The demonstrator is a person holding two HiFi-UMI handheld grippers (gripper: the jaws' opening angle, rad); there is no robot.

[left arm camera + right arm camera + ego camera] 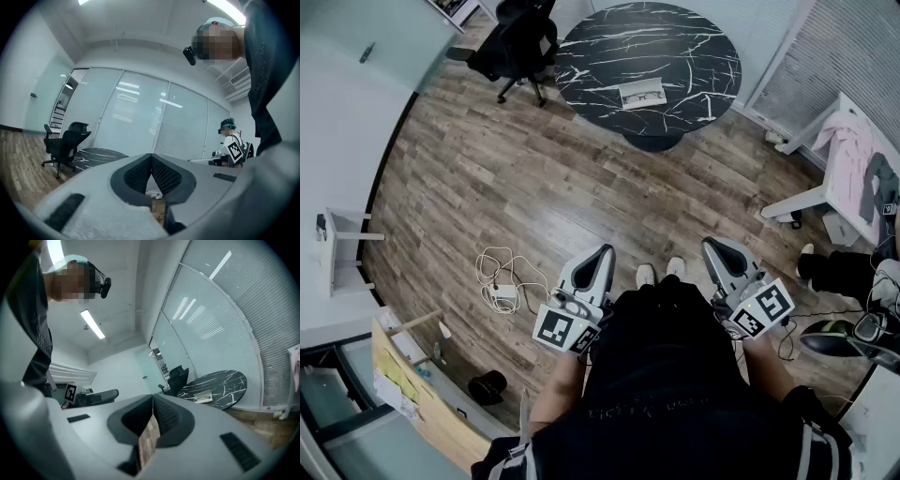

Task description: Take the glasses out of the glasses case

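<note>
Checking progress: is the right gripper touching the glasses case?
Apart: head view shows wide floor between the right gripper and the glasses case on the table.

Case (639,94) on bench (600,47): too small to tell open from shut, contents unreadable, in head and right gripper views alike. Chair (517,42): cut off at the head view's top edge. Left tongs (151,157): block much of the bench in their own view.

Glossy marble-look table (600,47) stands on wood-plank floor (487,169)
</note>
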